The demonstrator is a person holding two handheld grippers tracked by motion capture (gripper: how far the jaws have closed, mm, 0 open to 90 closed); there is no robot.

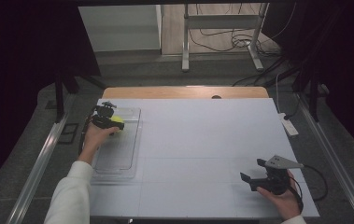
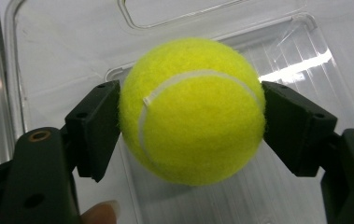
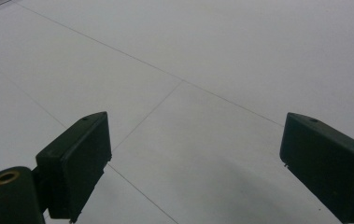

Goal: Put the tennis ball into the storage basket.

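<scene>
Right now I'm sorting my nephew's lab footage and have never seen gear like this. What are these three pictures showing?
A person sits at a white table holding a hand-operated gripper in each hand. The high view looks down from above; the other two come from cameras riding on each gripper. The left gripper is clamped on a yellow tennis ball, held over a clear plastic tray at the table's left side. The right gripper is open with nothing in it, near the table's front right corner.
</scene>
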